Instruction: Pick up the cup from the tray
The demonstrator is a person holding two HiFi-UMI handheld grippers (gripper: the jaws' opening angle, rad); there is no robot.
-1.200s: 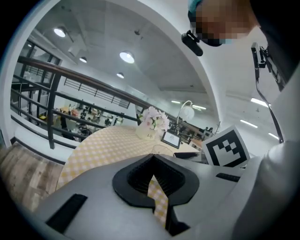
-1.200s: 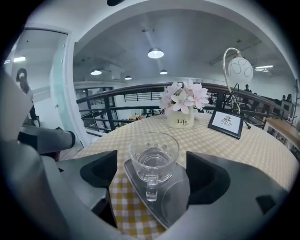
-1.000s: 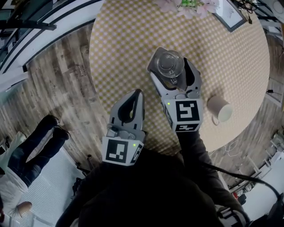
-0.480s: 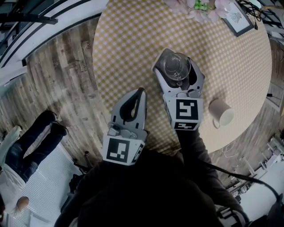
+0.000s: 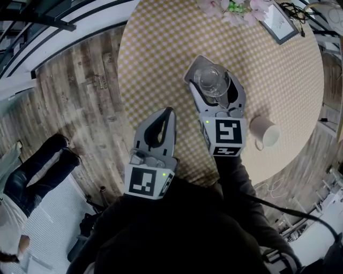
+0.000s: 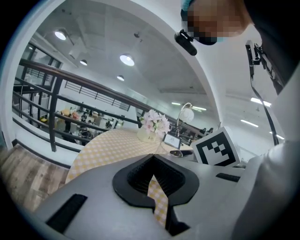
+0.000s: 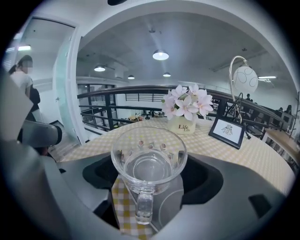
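A clear glass cup [image 5: 213, 81] with a handle sits between the jaws of my right gripper [image 5: 212, 74], which is shut on it over the round table's yellow checked cloth [image 5: 161, 48]. In the right gripper view the glass cup [image 7: 149, 161] stands upright and empty, its handle turned toward the camera. My left gripper [image 5: 166, 112] hangs over the table's near edge, shut with nothing in it; in its own view the left gripper [image 6: 153, 180] shows only a thin slit of cloth. No tray is in view.
A white mug [image 5: 265, 132] stands on the table right of my right gripper. Pink flowers in a vase [image 5: 222, 6] and a framed card [image 5: 278, 20] are at the far side. A person's legs [image 5: 37, 171] are on the wooden floor at left.
The right gripper with the glass cup has drifted slightly right in the view. The left gripper has stayed put. The person's legs on the floor have shifted.
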